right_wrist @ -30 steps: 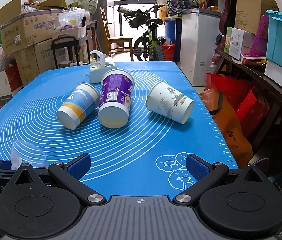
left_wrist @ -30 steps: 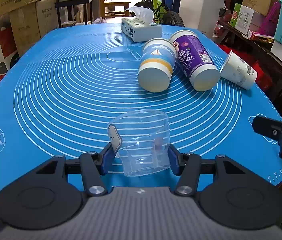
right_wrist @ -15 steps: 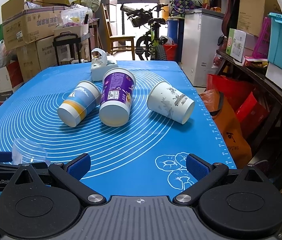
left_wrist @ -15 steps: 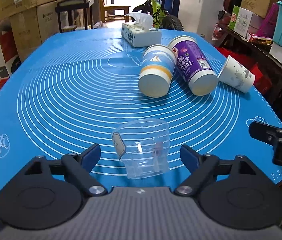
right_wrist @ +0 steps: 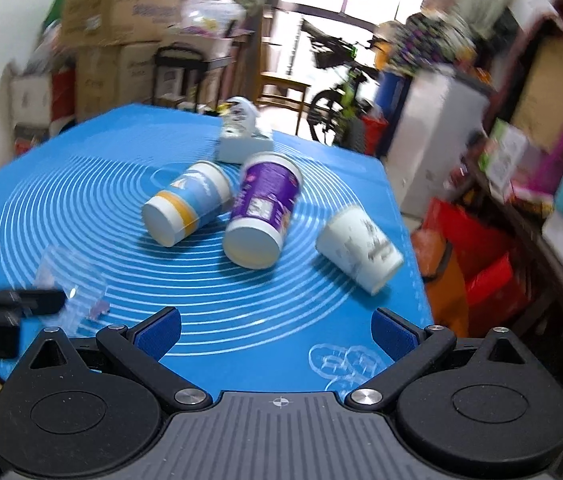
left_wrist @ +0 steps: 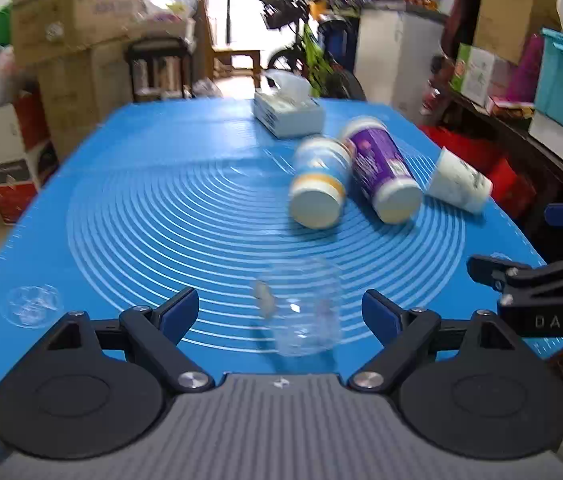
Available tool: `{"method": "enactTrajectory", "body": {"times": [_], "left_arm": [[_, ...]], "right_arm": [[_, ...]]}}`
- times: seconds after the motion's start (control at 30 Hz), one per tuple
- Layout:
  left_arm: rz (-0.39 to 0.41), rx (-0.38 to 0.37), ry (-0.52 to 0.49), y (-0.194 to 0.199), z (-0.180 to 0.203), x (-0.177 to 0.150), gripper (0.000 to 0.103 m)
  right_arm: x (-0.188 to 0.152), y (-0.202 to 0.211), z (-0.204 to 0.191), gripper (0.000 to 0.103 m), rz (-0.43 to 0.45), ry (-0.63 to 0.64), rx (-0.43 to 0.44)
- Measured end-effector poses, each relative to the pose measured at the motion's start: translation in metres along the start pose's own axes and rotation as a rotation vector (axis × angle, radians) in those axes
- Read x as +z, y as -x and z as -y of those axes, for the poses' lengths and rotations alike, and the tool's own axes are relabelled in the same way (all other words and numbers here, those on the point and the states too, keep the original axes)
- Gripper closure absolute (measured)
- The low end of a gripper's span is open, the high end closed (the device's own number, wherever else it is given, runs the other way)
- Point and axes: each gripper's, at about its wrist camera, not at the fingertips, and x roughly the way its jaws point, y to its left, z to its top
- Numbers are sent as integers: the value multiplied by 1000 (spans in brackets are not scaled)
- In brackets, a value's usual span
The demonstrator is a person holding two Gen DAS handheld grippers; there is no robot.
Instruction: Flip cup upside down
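The clear plastic cup (left_wrist: 301,312) stands on the blue mat (left_wrist: 161,220) between the spread fingers of the left gripper (left_wrist: 279,312), untouched. Beyond the cup lie three paper cups: blue-and-yellow (left_wrist: 319,188), purple (left_wrist: 381,176), white (left_wrist: 461,184); behind them, a tissue box (left_wrist: 287,114). The right gripper (right_wrist: 275,330) is also spread, empty. "DAS" shows on its body.

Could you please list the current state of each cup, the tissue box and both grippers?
Clear plastic cup: standing on the mat, released, free between the open fingers.
Blue-and-orange cup: on its side.
Purple cup: on its side.
White cup: on its side.
Tissue box: upright, tissue sticking out.
Left gripper: open, empty.
Right gripper: open, empty.
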Motion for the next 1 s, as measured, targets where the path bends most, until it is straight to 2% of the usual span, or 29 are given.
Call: {"method": "enactTrajectory", "body": {"times": [0.07,0.23,0.43,0.57,0.63,0.8,1.0], "left_arm": [[36,39,2,6,-5,0,9],[96,137,16,8,-22,-4,9],[112,217,130,-1,-53,-6,8],[117,261,178,-4,-70,-9,8],[126,288,187,-4,-76,-10,8],[137,344,189,-6,-87,-15,8],[138,379,193,-9,-95,-21,8]], "right_arm": [[7,2,-9,2,5,100,-10],[22,11,-34,3,31,340,-39],[28,14,-79,2,106,807,-146],[16,11,-105,2,176,1226,-241],[9,10,-115,2,192,1404,-259],[-18,5,-133,2,238,1790,-297],[-48,1,-141,2,365,2200,-351]]}}
